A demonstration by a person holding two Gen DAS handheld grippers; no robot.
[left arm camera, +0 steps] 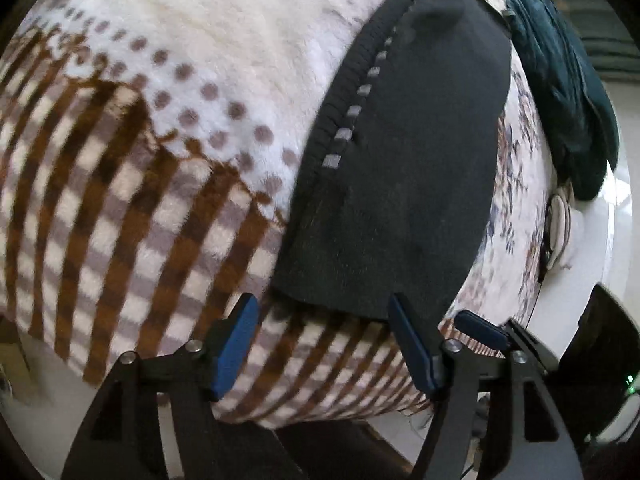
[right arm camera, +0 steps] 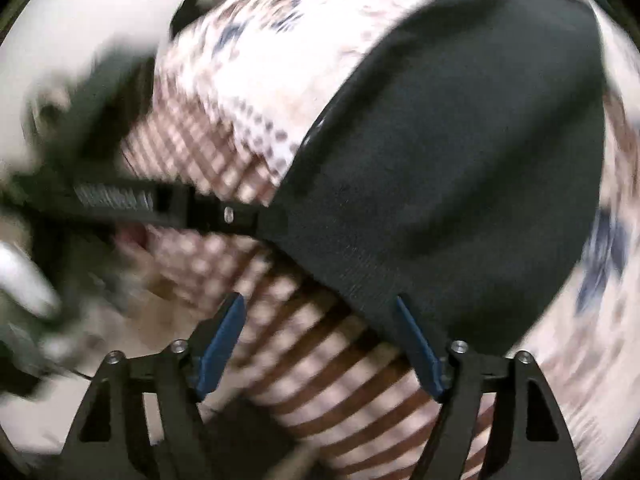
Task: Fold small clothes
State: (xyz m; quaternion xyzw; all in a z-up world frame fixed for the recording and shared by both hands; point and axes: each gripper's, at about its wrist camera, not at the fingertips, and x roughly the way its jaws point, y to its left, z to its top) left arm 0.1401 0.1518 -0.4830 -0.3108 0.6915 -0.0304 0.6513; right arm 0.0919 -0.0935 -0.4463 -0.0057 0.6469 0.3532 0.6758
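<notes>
Left gripper (left arm camera: 324, 344) open, nothing between its blue pads; folded black garment (left arm camera: 404, 168) just ahead of it, lying on the plush checked-and-dotted blanket (left arm camera: 132, 184) near the blanket's front edge. Right gripper (right arm camera: 320, 344) also open and empty, at the garment's near hem.

Risk: soft knit may spring open once released, or a pad may snag the ribbed hem. Dark teal cloth (left arm camera: 560, 92) heaped at the blanket's far right.

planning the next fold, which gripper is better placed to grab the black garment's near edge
Left, probably: the left gripper is open with the black garment's near hem just beyond its fingertips. The right gripper, also open, sits off its corner in a blurred view.
</notes>
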